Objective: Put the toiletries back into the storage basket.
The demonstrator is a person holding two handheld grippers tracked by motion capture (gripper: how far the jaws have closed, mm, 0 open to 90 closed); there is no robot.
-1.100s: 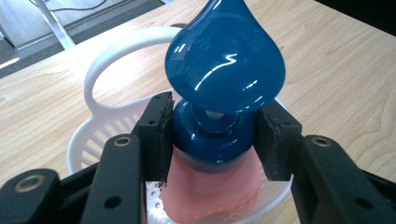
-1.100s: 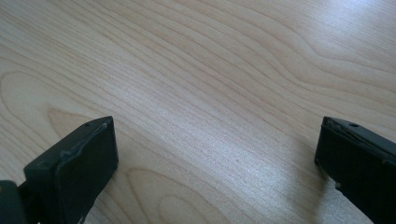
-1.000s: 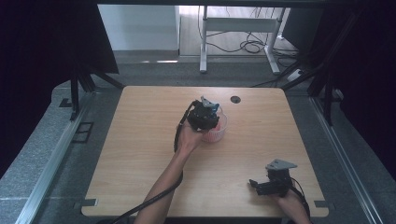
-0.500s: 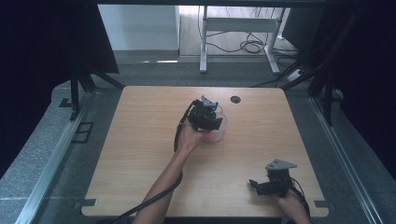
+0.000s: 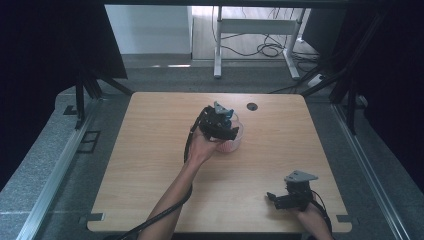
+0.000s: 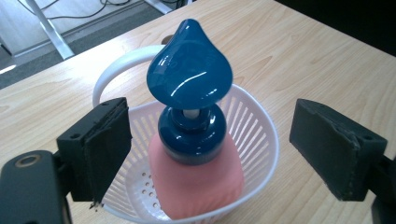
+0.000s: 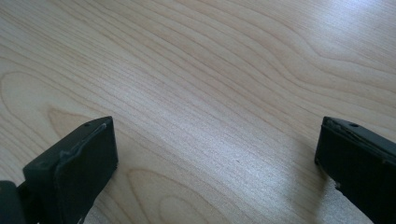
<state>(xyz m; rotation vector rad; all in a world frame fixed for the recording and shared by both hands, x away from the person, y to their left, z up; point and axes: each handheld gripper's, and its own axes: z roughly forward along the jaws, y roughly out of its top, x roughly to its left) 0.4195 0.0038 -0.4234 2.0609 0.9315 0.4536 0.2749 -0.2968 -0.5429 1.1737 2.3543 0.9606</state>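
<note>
With its jaws just opened, our left gripper brackets the upright pump bottle standing in the basket; right gripper open, well apart

Pink pump bottle with blue top, upright in white basket

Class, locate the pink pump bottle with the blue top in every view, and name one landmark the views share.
High view: pump bottle at table centre, under the left tool.
Left gripper view: centre, inside the white basket.
Right gripper view: not in it.
Shared landmark: wooden tabletop.
</note>
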